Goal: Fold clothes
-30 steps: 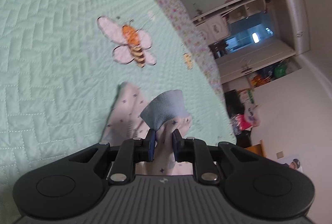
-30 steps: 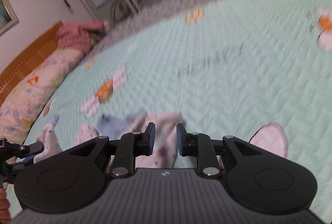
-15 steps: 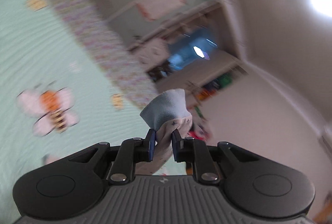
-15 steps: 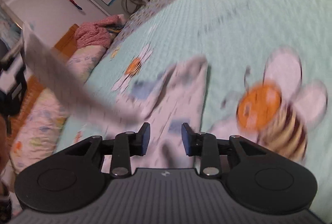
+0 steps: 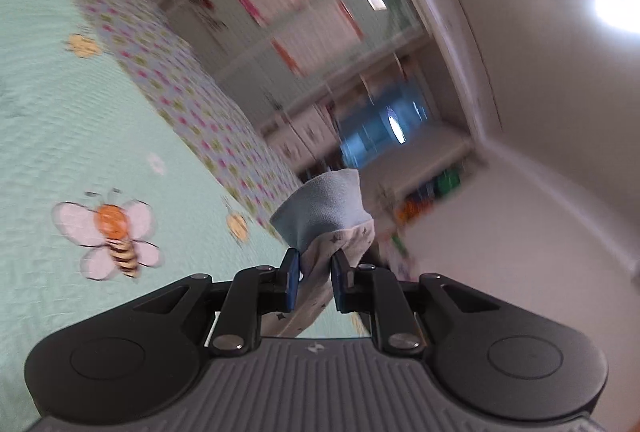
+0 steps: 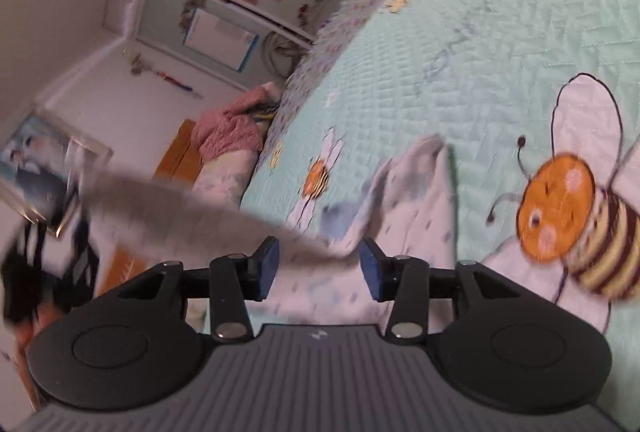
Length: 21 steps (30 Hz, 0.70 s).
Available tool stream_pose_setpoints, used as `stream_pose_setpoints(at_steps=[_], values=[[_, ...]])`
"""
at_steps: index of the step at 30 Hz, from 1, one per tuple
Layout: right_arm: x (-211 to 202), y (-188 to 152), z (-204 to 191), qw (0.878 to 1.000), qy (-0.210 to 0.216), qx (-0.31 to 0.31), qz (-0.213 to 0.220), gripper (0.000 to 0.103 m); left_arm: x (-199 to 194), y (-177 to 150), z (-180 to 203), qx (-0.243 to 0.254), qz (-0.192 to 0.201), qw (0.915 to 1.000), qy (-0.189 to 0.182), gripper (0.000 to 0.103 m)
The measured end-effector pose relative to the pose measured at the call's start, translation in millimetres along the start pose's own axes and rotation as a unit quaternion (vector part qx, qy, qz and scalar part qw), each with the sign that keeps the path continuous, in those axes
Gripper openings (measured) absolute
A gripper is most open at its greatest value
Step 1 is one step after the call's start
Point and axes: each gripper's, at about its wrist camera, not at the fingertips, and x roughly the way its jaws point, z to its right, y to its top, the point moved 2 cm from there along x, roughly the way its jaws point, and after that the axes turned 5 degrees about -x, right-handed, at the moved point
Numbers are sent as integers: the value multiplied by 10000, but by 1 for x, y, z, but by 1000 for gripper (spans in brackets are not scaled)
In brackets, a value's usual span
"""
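Step in hand: we judge this to be the lift-and-spread stage, before any fold is laid. The garment (image 5: 344, 232), a small white piece with tiny stars and a pale blue cuff, is raised by one end while the rest trails to the bed.

Left gripper (image 5: 314, 284): pressed on the garment just below the blue cuff, which stands up past the fingertips; the cloth hangs down between the jaws towards the quilt (image 5: 80, 135).

Right gripper (image 6: 318, 268): jaws spread and just been opening. Starred cloth lies between and beneath them, but we see neither pad pressing on it, so we record no grip.

Location of the garment: its lower part (image 6: 416, 199) lies crumpled on the mint quilt beside the large bee appliqué (image 6: 568, 216); a blurred band of cloth climbs from there to the left of the right-wrist view.

Next move: in our judgement the right gripper must find a free hem or corner on the quilt and close on it, so both ends can be drawn taut and laid flat. The bunched folds make a clean single-layer pinch doubtful.

Left-wrist view only: the pinch on the cuff, and the cupboards and room beyond the bed edge.

Right-wrist view only: the heap on the quilt, the rising band, a pink bundle (image 6: 228, 131) by the headboard.
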Motion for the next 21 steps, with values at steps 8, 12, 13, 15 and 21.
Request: stream_pose_setpoints(at_steps=[8,12,13,15,21], values=[[36,32,34,9941,21,1034,312,51,-54,-9,-52,-821,672,9932,474,16],[47,34,43,9907,-23,1332,286,56,-72,-13,-63,-1023,724,9901,632,16],[49,33,44,9907,-35,1340,229,57,-76,-15,-66,-1061,715,9895,679,16],[50,31,42,9910,-52,1324,207,57,-75,-19,-70,-1149,598,9894,652,16],[36,17,24,9917,231,1248,224,58,-71,-21,-78,-1003,484,9916,660,16]])
